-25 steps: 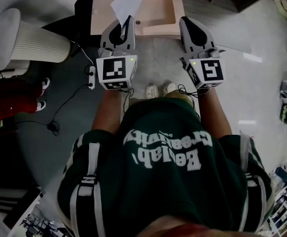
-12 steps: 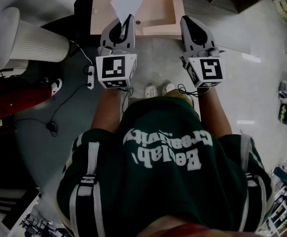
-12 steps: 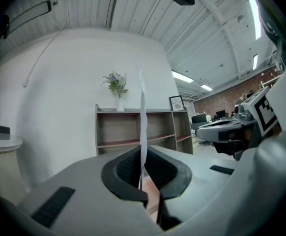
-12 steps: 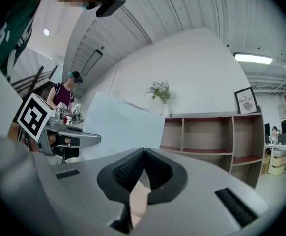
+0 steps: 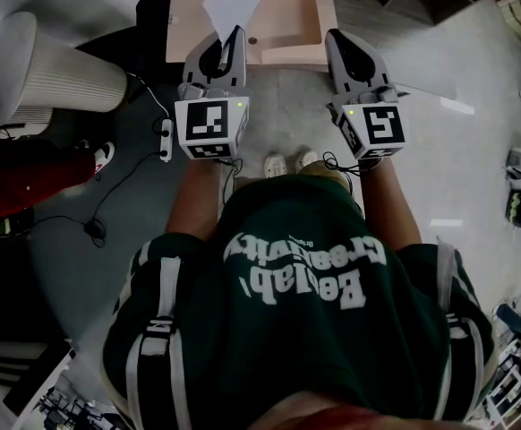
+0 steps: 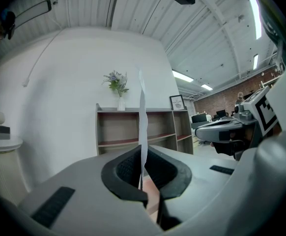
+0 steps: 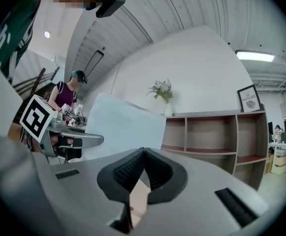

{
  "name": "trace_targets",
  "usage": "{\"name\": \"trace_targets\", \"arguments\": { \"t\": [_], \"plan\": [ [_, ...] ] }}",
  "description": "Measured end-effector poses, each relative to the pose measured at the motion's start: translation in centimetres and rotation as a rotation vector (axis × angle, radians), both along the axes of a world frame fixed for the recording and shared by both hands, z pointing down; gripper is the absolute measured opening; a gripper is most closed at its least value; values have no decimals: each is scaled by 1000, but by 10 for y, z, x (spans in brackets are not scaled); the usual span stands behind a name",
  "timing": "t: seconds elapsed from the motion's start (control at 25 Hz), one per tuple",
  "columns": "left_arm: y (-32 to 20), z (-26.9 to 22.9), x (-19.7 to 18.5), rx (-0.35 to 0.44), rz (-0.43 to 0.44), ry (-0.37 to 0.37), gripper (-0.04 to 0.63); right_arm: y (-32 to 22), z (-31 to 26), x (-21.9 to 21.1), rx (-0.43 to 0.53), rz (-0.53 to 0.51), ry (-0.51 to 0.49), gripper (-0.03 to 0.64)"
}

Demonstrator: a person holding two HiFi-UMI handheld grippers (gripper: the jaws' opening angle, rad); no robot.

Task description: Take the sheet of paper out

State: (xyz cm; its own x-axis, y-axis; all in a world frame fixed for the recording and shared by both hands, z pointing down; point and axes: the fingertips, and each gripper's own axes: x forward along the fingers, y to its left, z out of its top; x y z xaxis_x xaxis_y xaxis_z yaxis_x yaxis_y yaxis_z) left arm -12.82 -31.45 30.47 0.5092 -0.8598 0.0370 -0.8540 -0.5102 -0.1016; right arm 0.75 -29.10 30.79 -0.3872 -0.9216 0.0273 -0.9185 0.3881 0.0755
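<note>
My left gripper (image 5: pixel 234 36) is shut on the lower edge of a white sheet of paper (image 5: pixel 235 0), which it holds up over a pale pink box-like table (image 5: pixel 293 54). In the left gripper view the sheet (image 6: pixel 142 117) stands edge-on, pinched between the black pads (image 6: pixel 126 168). My right gripper (image 5: pixel 337 38) hangs level beside it, shut with nothing between its pads (image 7: pixel 157 173). From the right gripper view the sheet (image 7: pixel 126 129) shows broadside at the left, above the left gripper (image 7: pixel 71 139).
A white ribbed cylinder (image 5: pixel 59 79) lies at the left, with a power strip (image 5: pixel 166 140) and cables on the dark floor. A person in red (image 5: pixel 14 182) is at the far left. A wooden shelf (image 6: pixel 133 129) with a flower vase (image 6: pixel 118 90) stands ahead.
Both grippers and the sheet keep still. Only the person in red at the left edge has shifted a little.
</note>
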Motion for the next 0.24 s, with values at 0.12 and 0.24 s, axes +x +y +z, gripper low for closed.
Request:
{"name": "trace_targets", "arguments": {
  "t": [0.12,0.24],
  "plan": [
    [0,-2,0,5,-1,1,18,0,-4,-2,9,-3,-2,34],
    [0,-4,-1,7,-4,-1,18,1,-5,-2,8,-2,-2,34]
  ]
}}
